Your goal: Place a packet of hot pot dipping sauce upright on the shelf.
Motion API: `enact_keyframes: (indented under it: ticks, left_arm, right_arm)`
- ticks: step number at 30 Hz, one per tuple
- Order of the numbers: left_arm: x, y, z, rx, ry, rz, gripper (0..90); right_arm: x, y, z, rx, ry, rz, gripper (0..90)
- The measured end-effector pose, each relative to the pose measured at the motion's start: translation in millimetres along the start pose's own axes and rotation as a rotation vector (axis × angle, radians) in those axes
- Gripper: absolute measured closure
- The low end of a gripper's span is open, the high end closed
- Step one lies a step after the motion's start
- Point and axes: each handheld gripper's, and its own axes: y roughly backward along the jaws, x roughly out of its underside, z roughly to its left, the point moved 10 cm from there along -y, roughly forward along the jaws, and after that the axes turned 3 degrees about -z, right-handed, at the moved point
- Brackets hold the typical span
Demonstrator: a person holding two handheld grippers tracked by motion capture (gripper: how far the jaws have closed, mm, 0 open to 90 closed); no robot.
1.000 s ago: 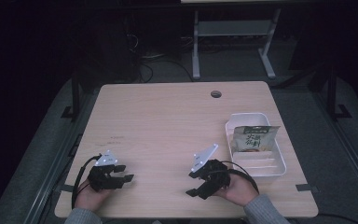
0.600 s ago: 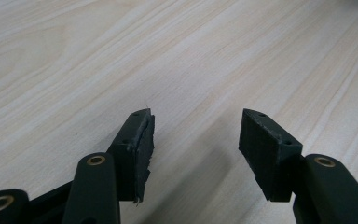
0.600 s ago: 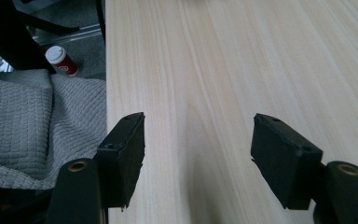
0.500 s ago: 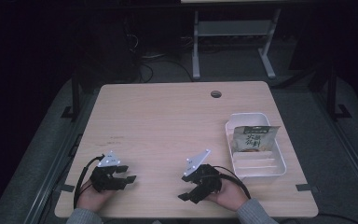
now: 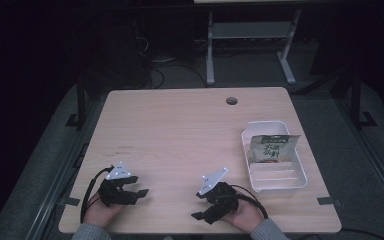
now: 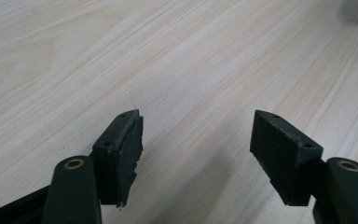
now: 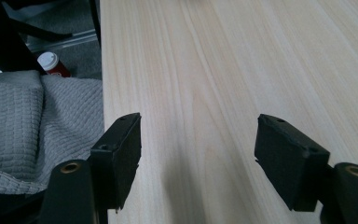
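A: Looking from above, the left claw (image 5: pixel 139 191) and right claw (image 5: pixel 198 216) rest near the worktop's (image 5: pixel 180 130) front edge, well apart from the snack packet (image 5: pixel 271 148) in the white ribbed tray (image 5: pixel 280 181)

B: Up close, both gape empty, jaws having just widened over pale woodgrain; a grey waffle-knit sleeve (image 7: pixel 23 121) shows beside the right

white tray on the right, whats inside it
A snack packet lies in the far half of the white tray. The near half shows bare ribbed floor. Whatever may lie under the packet is covered, so that cannot be told.
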Motion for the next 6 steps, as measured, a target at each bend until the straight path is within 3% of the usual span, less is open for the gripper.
enact_keyframes:
  ticks: [6]
  left_arm:
    - [-0.2, -0.7, 0.2, 0.001, 0.002, -0.002, 30.1]
  right_arm:
    - [0.4, -4.2, 2.3, -0.003, 0.0, 0.001, 27.9]
